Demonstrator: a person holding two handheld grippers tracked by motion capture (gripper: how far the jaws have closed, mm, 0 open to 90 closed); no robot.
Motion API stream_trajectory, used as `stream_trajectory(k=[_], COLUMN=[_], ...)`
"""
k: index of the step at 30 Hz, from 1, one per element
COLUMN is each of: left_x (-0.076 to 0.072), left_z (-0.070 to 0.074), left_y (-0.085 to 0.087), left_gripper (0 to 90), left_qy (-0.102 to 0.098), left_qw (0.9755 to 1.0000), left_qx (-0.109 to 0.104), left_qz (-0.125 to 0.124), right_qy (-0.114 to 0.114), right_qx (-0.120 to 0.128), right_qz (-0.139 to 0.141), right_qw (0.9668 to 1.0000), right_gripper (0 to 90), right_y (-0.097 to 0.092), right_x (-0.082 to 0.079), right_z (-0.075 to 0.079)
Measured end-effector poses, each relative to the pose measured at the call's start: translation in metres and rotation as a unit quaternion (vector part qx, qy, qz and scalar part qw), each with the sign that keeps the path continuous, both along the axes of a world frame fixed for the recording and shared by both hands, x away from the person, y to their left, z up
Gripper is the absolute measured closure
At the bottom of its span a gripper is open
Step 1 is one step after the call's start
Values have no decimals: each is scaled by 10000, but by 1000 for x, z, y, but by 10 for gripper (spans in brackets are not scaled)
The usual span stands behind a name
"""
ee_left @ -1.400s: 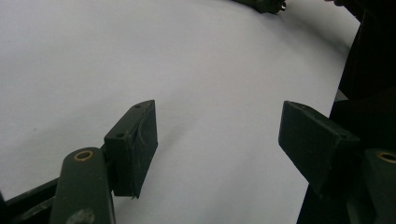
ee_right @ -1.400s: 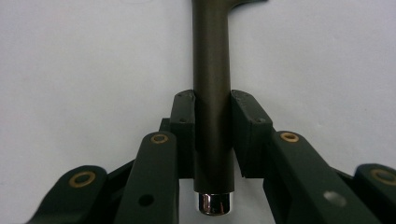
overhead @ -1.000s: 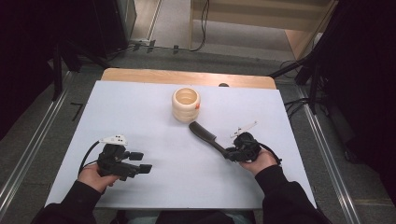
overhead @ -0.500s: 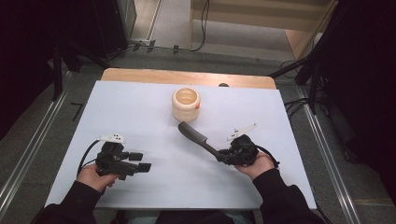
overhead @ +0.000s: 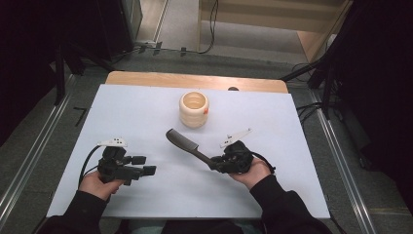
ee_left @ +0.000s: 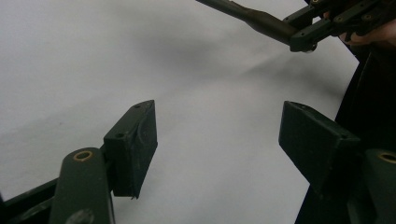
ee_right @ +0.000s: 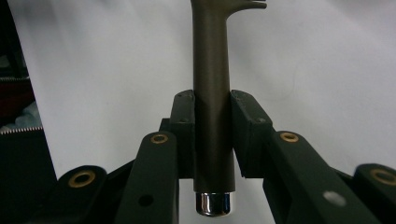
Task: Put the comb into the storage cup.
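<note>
my right gripper [overhead: 214,163] is clamped on the handle of the comb [overhead: 182,144], which sticks out up and to the left above the table [overhead: 146,112], its far end just short of the cup [overhead: 194,109]. my left gripper [overhead: 143,165] rests low at the near left, jaws spread with nothing between them.

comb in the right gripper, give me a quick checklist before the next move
1. Right gripper clamped on the comb handle: ok.
2. Grip sits near the handle's metal-capped end, so the long toothed part sticks out: ok, watch leverage.
3. Cup upright, apart from the comb: ok.
4. Left gripper open, nothing between its jaws: ok.
5. Comb clear of the table: cannot tell.
</note>
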State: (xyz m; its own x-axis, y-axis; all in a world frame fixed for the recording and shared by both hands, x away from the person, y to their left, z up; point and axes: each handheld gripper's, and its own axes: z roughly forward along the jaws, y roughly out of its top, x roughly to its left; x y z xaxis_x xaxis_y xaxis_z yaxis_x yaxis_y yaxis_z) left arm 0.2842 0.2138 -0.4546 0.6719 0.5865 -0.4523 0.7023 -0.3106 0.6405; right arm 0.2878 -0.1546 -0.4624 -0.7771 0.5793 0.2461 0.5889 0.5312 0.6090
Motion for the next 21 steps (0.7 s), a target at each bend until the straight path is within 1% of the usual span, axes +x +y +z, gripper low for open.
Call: stream_trajectory(k=[2, 4, 5, 9, 12, 14, 16, 19, 21], left_x=[1, 3, 4, 7, 8, 10, 11, 13, 14], left_z=[0, 0, 0, 1, 3, 6, 8, 10, 10], left_y=[1, 1, 1, 1, 0, 0, 0, 1, 1], left_gripper=[270, 266, 266, 267, 268, 270, 271, 271, 272], left_qy=[7, 23, 42, 73, 149, 151, 185, 219, 200], left_qw=[10000, 9998, 9996, 9993, 9991, 9989, 9984, 9975, 9971], left_qx=[-56, -100, -129, -199, -226, -244, -296, -303, -266], left_qz=[65, 186, 228, 315, 330, 380, 452, 599, 690], right_qy=[1, -31, 6, 2, -63, -98, -100, -150, -248], right_qx=[22, 61, 85, 138, 163, 169, 191, 256, 282], right_qz=[3, 16, -7, -28, -9, -25, -94, -117, -162], right_qw=[10000, 10000, 10000, 9999, 9998, 9998, 9997, 9995, 9992], right_gripper=[703, 702, 702, 702, 702, 703, 702, 702, 702], right_y=[3, 6, 8, 17, 24, 30, 35, 41, 47], right_x=[1, 2, 2, 3, 4, 5, 6, 9, 11], right_z=[1, 1, 2, 4, 5, 6, 8, 8, 9])
